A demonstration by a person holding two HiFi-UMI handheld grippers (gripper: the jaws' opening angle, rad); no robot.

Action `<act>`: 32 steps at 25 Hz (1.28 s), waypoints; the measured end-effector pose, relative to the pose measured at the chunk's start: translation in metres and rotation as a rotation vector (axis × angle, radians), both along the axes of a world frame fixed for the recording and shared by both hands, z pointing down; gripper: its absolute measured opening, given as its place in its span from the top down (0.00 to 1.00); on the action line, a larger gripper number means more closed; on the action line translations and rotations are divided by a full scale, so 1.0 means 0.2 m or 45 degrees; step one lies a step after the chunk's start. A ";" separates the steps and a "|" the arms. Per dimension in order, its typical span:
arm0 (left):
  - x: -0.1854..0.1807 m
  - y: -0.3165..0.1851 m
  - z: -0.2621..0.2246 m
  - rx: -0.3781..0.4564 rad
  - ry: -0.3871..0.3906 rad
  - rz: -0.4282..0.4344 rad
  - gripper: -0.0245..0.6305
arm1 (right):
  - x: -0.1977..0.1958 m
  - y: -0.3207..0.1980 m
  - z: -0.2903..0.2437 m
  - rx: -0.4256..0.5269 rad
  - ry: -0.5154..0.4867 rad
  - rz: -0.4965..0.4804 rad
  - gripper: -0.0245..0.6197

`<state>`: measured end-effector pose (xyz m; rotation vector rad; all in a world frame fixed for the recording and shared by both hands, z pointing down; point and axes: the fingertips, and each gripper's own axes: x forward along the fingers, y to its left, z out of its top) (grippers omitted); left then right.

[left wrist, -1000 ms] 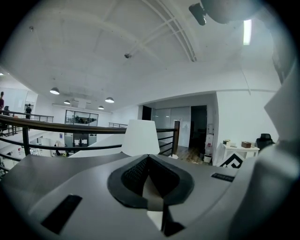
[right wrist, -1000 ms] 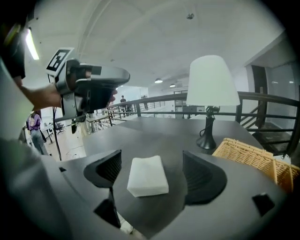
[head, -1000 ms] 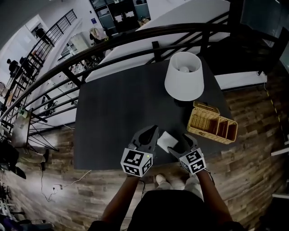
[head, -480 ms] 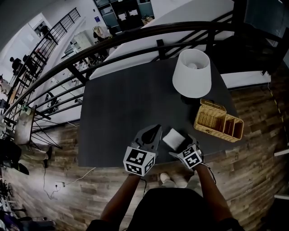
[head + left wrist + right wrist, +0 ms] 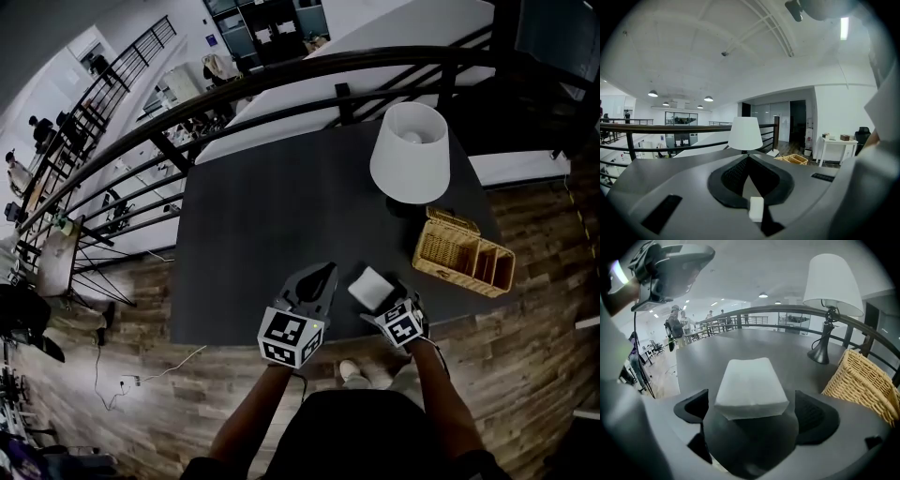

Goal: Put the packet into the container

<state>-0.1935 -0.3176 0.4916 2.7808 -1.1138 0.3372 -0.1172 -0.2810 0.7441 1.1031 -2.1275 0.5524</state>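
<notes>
1. My right tool (image 5: pixel 752 420) has just been opening its jaws, and they now stand wide apart.
2. The white packet (image 5: pixel 750 387) sits between those jaws, but neither pad presses on it, so nothing is gripped.
3. From the head view, the packet lies on the dark surface (image 5: pixel 272 216) close to its near edge, right of the middle.
4. My left tool (image 5: pixel 322 274) hovers just left of the packet with its jaws closed together on nothing.
5. The wicker container (image 5: pixel 457 278) stands at the near right corner of the surface, apart from the packet.
6. A lamp (image 5: pixel 410 153) with a white shade stands beyond the container, near the right edge.
</notes>
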 end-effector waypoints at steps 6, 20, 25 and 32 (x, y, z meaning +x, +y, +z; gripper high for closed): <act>0.01 0.00 0.00 0.006 -0.003 0.009 0.95 | 0.02 0.00 0.06 -0.027 0.056 -0.021 0.08; 0.03 -0.03 0.00 -0.005 0.012 -0.003 0.95 | 0.05 0.02 0.04 -0.052 0.134 -0.084 0.29; 0.06 -0.03 0.00 -0.005 0.025 -0.005 0.95 | 0.07 0.02 0.02 -0.046 0.143 -0.090 0.30; 0.14 -0.04 -0.02 -0.001 0.052 0.016 0.95 | 0.14 0.00 -0.12 0.014 0.140 -0.074 0.30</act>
